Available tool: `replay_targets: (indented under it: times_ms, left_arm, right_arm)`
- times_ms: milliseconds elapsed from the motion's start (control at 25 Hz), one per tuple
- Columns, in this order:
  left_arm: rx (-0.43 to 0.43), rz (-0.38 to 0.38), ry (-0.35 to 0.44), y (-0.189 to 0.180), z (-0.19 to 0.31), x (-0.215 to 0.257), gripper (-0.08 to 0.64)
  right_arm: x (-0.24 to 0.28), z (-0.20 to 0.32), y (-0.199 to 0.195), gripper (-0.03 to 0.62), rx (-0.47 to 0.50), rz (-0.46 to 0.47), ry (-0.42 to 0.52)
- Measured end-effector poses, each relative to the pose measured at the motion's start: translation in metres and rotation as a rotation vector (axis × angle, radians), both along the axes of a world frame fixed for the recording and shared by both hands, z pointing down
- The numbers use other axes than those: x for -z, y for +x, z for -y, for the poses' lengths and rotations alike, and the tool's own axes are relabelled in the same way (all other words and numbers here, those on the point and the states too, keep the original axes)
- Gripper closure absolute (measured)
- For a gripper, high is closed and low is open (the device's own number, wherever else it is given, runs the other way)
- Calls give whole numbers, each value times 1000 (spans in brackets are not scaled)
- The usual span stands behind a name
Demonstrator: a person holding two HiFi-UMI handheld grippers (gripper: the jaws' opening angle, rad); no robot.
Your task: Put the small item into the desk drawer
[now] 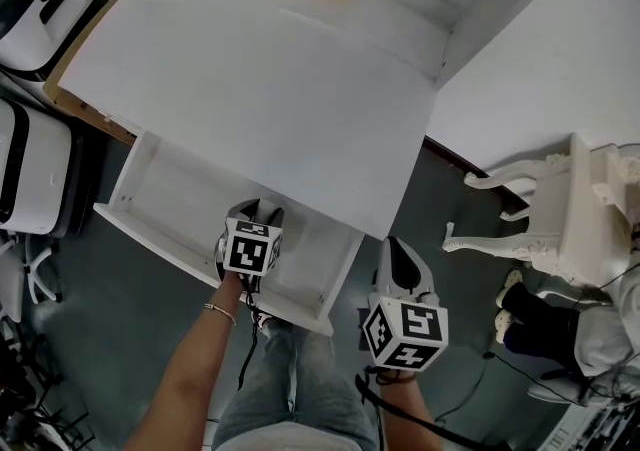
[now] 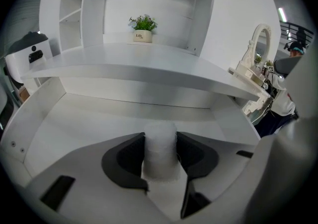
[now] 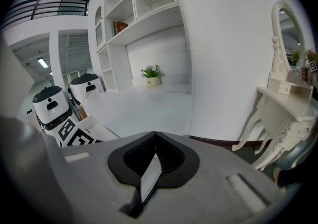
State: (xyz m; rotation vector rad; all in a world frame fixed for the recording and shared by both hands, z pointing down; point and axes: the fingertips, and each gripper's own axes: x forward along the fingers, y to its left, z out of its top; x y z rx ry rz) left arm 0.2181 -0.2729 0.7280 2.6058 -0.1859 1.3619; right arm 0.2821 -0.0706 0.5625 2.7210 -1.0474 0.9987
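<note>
Drawer [image 1: 165, 189] is standing pulled out from under the near edge of the white desk [image 1: 300, 99], its pale floor lying bare, so the way in from above is open. The left gripper [image 1: 264, 209] is hovering over the right part of that drawer, tilting steeply down toward the floor. Its jaws are clamping from both sides on the small item [image 2: 160, 148], a whitish, slightly see-through cylinder standing upright between the dark pads. That upright grip is probably meant to let the item come down on its flat base and not roll away. Whether its bottom is touching the drawer floor cannot be told from either view.

The right gripper [image 1: 398, 249] is hanging just beyond the drawer's right near corner, its jaws lying together with nothing between them. There it is staying out of the other hand's way.

By my judgement the step in hand is setting the item down. Opening the jaws is not yet done, and the drawer is not yet pushed shut.
</note>
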Motion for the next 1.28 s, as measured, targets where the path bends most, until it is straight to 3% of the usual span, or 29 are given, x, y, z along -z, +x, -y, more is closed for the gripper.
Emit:
replay_targets:
  times_ms: [480, 920, 1280]
  left_arm:
    - [-15, 50, 3, 5, 0, -24, 383]
    - [-26, 26, -21, 10, 0, -26, 347]
    - [-35, 13, 8, 5, 9, -12, 342]
  right_arm:
    - [-8, -14, 5, 588, -19, 14, -18]
    - [-10, -5, 9, 588, 1, 18, -21]
    - [-4, 4, 10, 588, 14, 10, -15]
